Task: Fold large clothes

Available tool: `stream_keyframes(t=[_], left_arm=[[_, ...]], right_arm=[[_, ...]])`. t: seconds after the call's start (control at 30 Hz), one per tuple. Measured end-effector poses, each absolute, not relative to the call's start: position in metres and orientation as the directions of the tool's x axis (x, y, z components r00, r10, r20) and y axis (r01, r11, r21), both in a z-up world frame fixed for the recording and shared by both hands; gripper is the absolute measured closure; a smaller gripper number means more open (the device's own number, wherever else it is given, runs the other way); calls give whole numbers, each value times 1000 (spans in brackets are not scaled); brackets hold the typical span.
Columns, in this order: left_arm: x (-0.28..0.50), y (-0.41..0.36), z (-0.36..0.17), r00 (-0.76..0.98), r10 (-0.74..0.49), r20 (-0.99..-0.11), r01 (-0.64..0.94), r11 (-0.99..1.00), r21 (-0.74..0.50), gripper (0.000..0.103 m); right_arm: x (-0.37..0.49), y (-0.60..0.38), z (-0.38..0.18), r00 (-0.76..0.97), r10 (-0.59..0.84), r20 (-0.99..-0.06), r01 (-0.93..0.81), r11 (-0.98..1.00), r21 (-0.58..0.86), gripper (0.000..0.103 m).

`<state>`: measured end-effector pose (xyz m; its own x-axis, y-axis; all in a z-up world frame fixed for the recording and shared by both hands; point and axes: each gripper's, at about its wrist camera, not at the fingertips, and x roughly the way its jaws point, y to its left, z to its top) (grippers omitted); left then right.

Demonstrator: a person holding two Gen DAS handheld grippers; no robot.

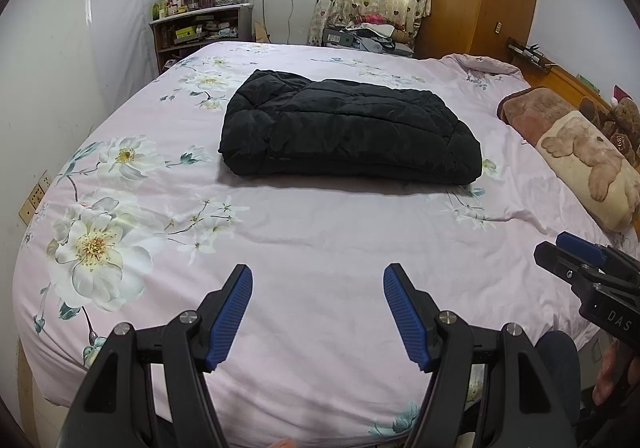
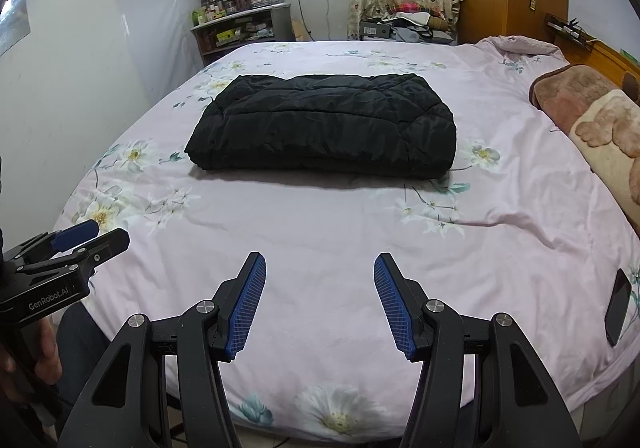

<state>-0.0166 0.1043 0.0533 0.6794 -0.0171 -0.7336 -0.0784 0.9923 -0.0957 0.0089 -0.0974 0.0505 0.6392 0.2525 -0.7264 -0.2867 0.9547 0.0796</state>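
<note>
Pink floral bedding covers the bed (image 2: 320, 268), and at its near edge, on the left, the left tongs (image 1: 318, 312) hover with their blue-padded fingers (image 1: 232, 320) spread wide, pinching nothing. Beyond them, in the middle of the bed and well apart from both tools, a black quilted jacket (image 2: 324, 124) lies folded into a thick, tidy rectangle. Further right, the right tongs (image 2: 320, 302) likewise hang spread and empty over the sheet, with a bear-print pillow (image 2: 608, 144) by the headboard and a dark phone (image 2: 618, 306) near the bed's right edge.
</note>
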Motion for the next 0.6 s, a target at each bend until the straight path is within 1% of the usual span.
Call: stream_keyframes(t=[0.6], left_arm=[[-18,101,51,682,-16,-731,-66,994,-84,33]], right_arm=[[9,-98,49,635,251,-731,-289,954,76,46]])
